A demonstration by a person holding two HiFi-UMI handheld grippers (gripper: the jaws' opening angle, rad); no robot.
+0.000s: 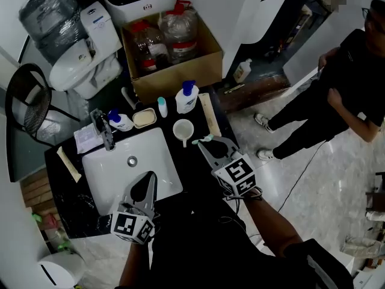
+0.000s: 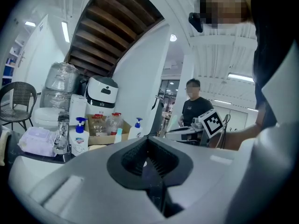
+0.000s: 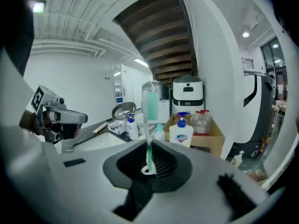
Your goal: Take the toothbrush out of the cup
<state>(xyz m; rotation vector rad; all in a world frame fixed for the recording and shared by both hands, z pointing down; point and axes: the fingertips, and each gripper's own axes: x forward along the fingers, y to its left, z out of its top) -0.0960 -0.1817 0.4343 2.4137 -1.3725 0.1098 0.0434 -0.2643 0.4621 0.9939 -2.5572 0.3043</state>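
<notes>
A white cup (image 1: 183, 129) stands on the black counter behind the sink's right corner. A green and white toothbrush (image 1: 203, 139) is out of the cup, just to its right, with my right gripper (image 1: 203, 144) shut on its handle. In the right gripper view the toothbrush (image 3: 150, 107) stands upright between the jaws of my right gripper (image 3: 149, 160), bristle head on top. My left gripper (image 1: 147, 176) hovers over the front of the white sink basin (image 1: 114, 173). In its own view the left gripper (image 2: 152, 160) has its jaws together with nothing between them.
A faucet (image 1: 105, 131), two pump bottles (image 1: 187, 96) (image 1: 120, 121) and a soap dish (image 1: 145, 118) line the counter's back. Behind them sits a cardboard box (image 1: 171, 47) of large bottles. A toilet (image 1: 84, 65) is at the left. A person (image 1: 337, 101) stands at the right.
</notes>
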